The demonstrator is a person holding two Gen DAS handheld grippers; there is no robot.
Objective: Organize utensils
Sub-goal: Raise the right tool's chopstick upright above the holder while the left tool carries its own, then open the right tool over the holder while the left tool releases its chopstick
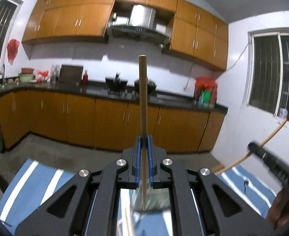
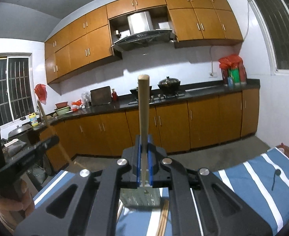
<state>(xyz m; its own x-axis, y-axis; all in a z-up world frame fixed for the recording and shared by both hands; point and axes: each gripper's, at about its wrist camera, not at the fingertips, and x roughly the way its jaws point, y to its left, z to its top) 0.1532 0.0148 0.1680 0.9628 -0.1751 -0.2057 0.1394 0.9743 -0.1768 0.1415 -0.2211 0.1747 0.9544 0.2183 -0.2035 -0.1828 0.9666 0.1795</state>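
My left gripper (image 1: 144, 137) is shut on a wooden chopstick (image 1: 143, 90) that stands upright between the blue pads. My right gripper (image 2: 144, 138) is shut on a second wooden chopstick (image 2: 143, 106), also upright. In the left wrist view the right gripper (image 1: 251, 146) shows at the right edge with its chopstick (image 1: 270, 135) slanting. In the right wrist view the left gripper (image 2: 52, 139) shows at the left with its chopstick (image 2: 52, 131). Below each gripper a perforated metal holder (image 2: 140, 197) and loose chopsticks (image 2: 164, 216) show, partly hidden by the gripper body.
A table with a blue and white striped cloth (image 2: 262, 175) lies below both grippers. Beyond it is grey floor (image 1: 66, 153), then a kitchen counter (image 1: 105, 93) with woks, bowls and bottles over orange cabinets. Barred windows (image 1: 278, 74) are on the side walls.
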